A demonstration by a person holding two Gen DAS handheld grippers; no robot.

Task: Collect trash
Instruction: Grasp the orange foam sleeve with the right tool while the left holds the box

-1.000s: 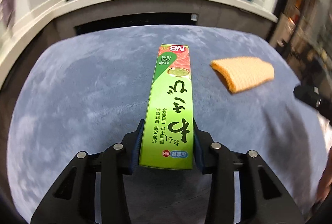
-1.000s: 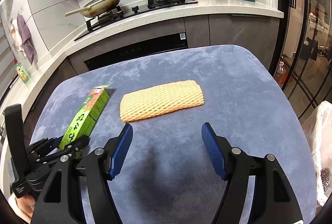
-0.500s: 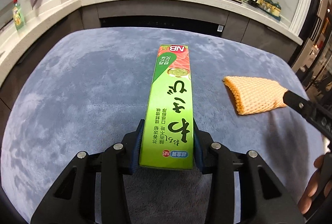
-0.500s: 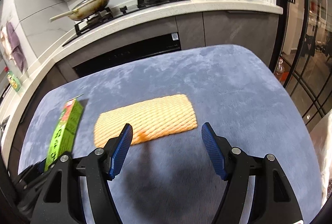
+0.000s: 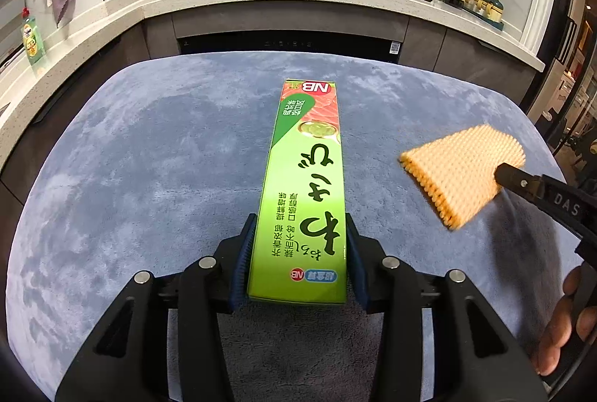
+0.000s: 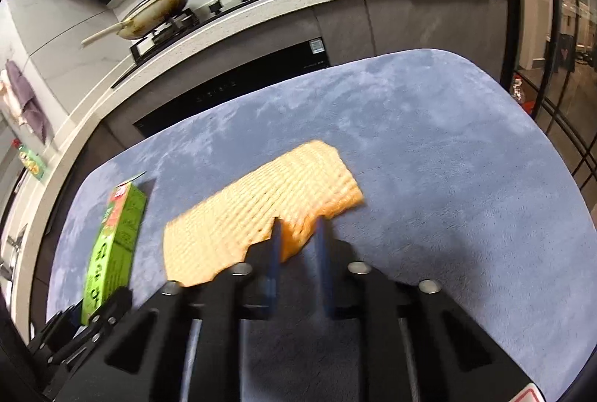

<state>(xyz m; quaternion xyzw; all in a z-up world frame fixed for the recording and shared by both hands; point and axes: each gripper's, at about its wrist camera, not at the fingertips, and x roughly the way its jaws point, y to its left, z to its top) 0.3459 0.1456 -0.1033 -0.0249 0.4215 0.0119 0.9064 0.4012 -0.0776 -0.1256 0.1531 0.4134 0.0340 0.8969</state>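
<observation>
Left wrist view: your left gripper (image 5: pixel 298 264) clamps one green box (image 5: pixel 304 193) lengthwise above the table (image 5: pixel 149 148) middle.

Right wrist view: your right gripper (image 6: pixel 298 238), jaws just closed narrow, pinches one orange foam net (image 6: pixel 261 212) near the table's centre, seemingly lifted, though blurred.

Both pieces grasped; next carry them to a bin, none visible.

- The green carton (image 5: pixel 304 200) carries "NB" in white on red at its far end and again in a small red oval near its close end, with large Japanese-style characters between, seen upside down.
- The right gripper's (image 5: pixel 502 178) black arm reads "DAS".
</observation>
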